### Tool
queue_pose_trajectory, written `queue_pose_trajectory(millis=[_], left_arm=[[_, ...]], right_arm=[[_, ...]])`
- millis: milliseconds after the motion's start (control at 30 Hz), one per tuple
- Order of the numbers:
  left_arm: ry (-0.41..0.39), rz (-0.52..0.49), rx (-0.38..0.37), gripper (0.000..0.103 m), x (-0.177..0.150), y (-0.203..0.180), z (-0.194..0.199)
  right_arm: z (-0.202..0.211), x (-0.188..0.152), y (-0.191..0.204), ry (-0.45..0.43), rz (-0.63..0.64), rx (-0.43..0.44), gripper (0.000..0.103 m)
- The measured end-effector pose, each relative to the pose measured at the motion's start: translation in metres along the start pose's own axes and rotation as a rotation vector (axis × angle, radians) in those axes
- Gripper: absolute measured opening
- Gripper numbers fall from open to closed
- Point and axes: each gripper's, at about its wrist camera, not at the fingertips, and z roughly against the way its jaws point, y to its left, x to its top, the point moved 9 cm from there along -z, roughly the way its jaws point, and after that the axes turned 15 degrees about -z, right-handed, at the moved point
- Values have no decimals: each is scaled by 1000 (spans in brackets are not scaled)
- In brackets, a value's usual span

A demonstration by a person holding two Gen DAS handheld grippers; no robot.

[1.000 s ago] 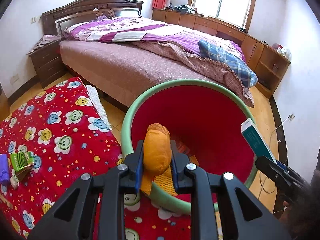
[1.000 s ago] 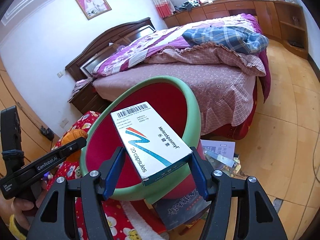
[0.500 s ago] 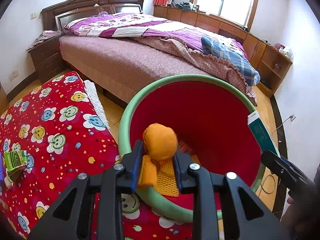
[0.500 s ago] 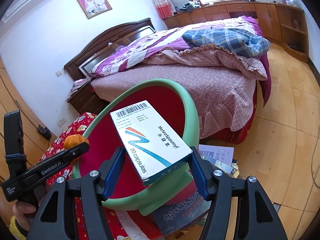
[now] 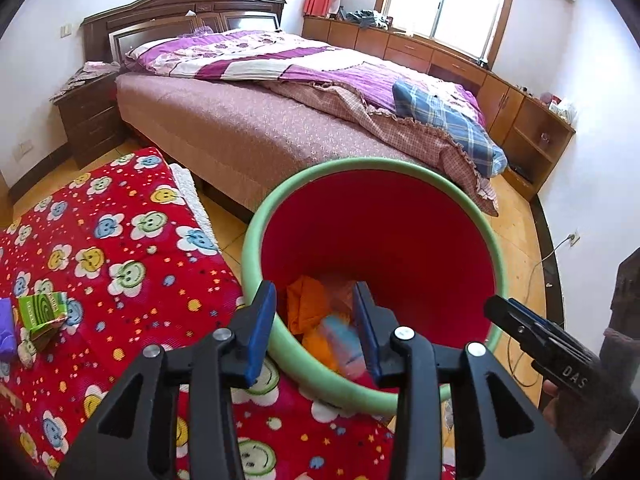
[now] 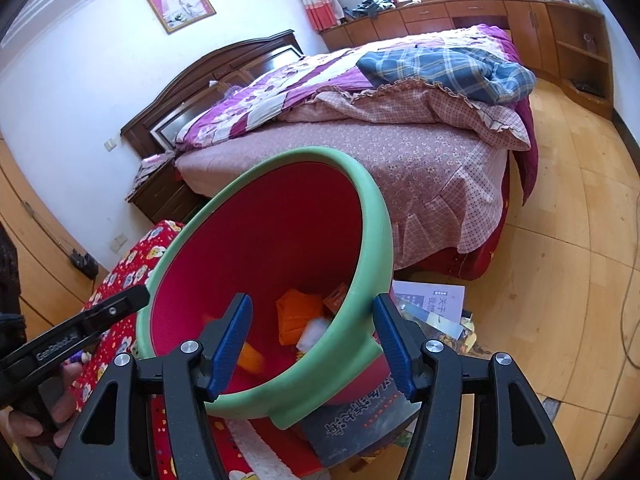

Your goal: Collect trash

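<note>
Bedroom floor beside the bed (image 5: 248, 128) still carries litter, and the red bin (image 5: 496, 256) could tip if bumped, as both grippers angle down over its rim, left gripper (image 5: 316, 328) opening and right gripper (image 6: 312, 344) spread, each empty above the orange trash (image 5: 308, 304).

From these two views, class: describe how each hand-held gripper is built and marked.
Each is black, with blue ribbed pads and silver rivets on angular, cut-out fingers. The left hand-held gripper shows white "GenRobot.AI" lettering from the other camera; the right hand-held gripper carries "DAS". A dark sleeve sits behind it.
</note>
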Motion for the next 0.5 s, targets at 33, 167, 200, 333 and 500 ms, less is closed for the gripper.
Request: queue_pose_trajectory(millis=[33, 167, 200, 333, 500], left_arm=[[-1, 5, 1, 40, -1, 1, 2], [3, 30, 11, 40, -6, 9, 14], [2, 37, 14, 40, -8, 11, 17], [-6, 60, 35, 40, -16, 21, 33], [-7, 86, 69, 40, -28, 38, 51]], right_arm=[[1, -1, 0, 2, -5, 5, 64], [7, -2, 3, 3, -16, 26, 64], [8, -2, 4, 2, -16, 28, 64], [15, -5, 10, -3, -8, 34, 64], [18, -12, 21, 7, 3, 46, 64]])
